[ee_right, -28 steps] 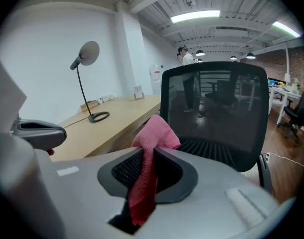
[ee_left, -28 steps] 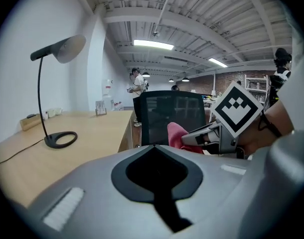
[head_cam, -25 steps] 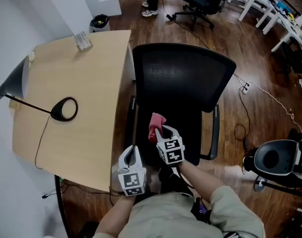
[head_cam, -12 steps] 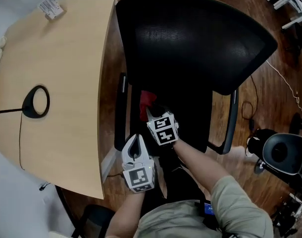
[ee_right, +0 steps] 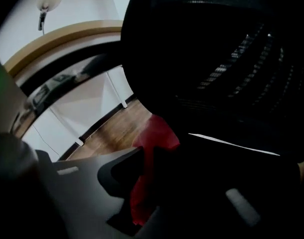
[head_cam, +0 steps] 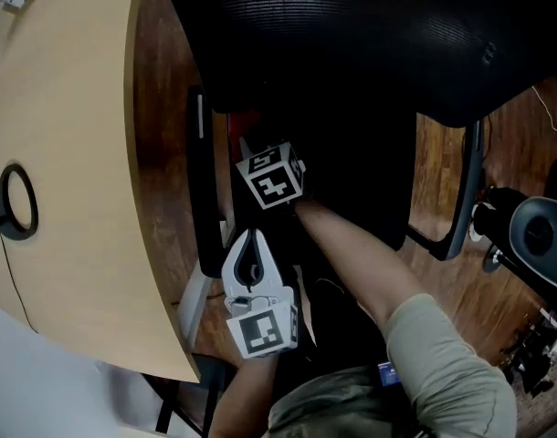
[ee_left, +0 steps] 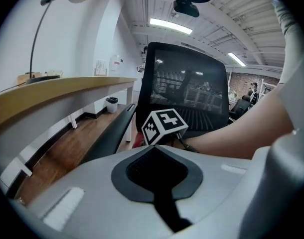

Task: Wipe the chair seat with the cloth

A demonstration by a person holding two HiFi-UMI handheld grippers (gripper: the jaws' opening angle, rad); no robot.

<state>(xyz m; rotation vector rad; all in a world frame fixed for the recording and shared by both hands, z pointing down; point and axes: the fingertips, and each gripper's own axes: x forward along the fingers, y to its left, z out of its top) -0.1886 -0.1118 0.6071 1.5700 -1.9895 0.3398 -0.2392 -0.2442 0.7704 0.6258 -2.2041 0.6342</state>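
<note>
Pinched a crumpled red cloth [ee_right: 153, 143] in the right claw [ee_right: 149, 166], jaws closed partway on the fabric. Held it low over the left side of the black seat [head_cam: 370, 172] of the black mesh-backed office chair [head_cam: 370, 35], close to the black armrest [head_cam: 205, 199]. Could not tell whether cloth touched seat. Held the left claw [head_cam: 249, 243] pressed together and empty, nearer the body, just beside the same armrest, clear of the cloth. Stood alongside the pale wooden bench [head_cam: 68, 153].
</note>
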